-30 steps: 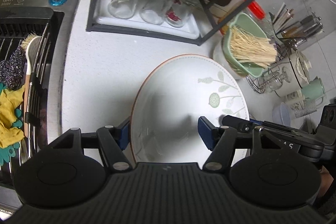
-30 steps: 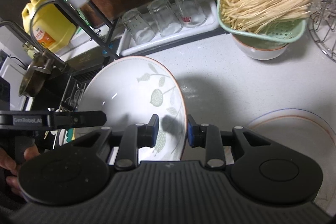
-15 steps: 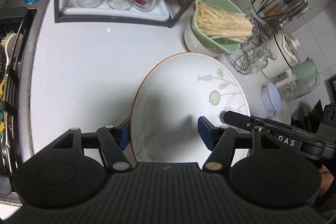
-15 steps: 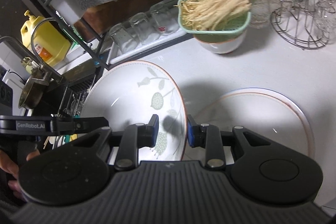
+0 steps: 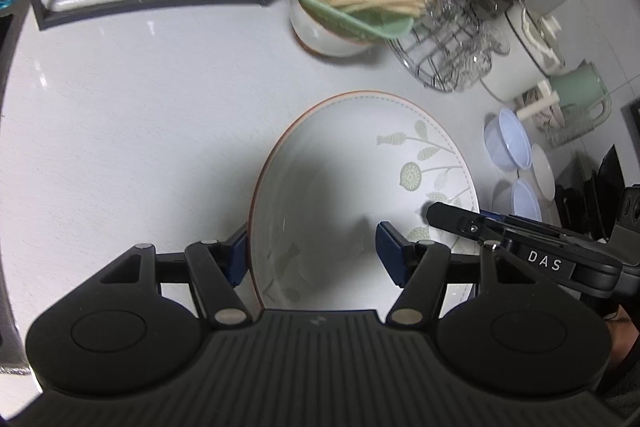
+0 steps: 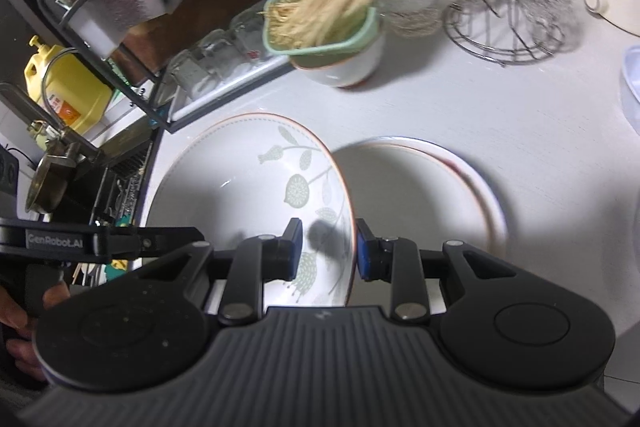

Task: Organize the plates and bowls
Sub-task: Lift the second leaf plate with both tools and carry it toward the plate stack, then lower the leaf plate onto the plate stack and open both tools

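- Leaf-pattern bowl point(image 5: 352, 187) held in the air between both grippers, above the white counter point(image 5: 120, 115).
- Left gripper point(image 5: 310, 253) clamps the bowl's near-left rim, one pad outside, one inside.
- Right gripper point(image 6: 326, 247) pinches its right rim.
- Plate point(image 6: 420, 187) lies on the counter just right of the right gripper.

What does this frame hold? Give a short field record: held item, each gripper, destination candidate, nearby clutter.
held item: leaf-patterned bowl, carried above the counter
left gripper: jaws straddle the bowl's left rim
right gripper: jaws clamp the bowl's right rim
destination candidate: white plate on the counter, right of the bowl; only a judgement
nearby clutter: green colander of noodles on a white bowl, wire glass rack, blue lidded containers
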The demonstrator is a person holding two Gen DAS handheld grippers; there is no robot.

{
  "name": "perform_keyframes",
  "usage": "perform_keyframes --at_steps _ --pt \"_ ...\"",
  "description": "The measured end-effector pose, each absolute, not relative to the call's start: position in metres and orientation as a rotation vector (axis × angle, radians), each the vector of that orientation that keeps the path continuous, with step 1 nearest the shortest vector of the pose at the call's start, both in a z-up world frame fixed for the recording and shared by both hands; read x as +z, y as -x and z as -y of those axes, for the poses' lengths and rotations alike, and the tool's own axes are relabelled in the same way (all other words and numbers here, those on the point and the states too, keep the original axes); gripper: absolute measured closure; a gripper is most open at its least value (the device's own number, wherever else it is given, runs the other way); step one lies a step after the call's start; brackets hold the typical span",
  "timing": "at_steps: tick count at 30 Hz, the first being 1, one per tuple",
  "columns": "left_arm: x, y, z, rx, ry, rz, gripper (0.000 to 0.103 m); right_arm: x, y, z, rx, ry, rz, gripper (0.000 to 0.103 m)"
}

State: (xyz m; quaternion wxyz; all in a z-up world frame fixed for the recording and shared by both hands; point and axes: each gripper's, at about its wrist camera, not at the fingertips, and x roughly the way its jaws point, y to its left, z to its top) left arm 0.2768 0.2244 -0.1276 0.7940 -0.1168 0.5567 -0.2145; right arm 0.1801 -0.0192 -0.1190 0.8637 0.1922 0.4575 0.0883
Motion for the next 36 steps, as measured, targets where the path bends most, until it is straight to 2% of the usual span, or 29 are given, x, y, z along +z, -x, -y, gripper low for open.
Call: perform_keyframes --at_steps 13,36 --pt "-0.140 -0.279 -0.194 -0.386 0.241 -1.241 0.035 -0.147 -0.184 0.048 0.216 -0.425 -0.999 0.073" --pt "-0.136 -0.278 -0.170 -0.320 0.136 -1.221 0.035 -0.166 -0.190 0.040 0.193 -0.259 -0.971 0.073"
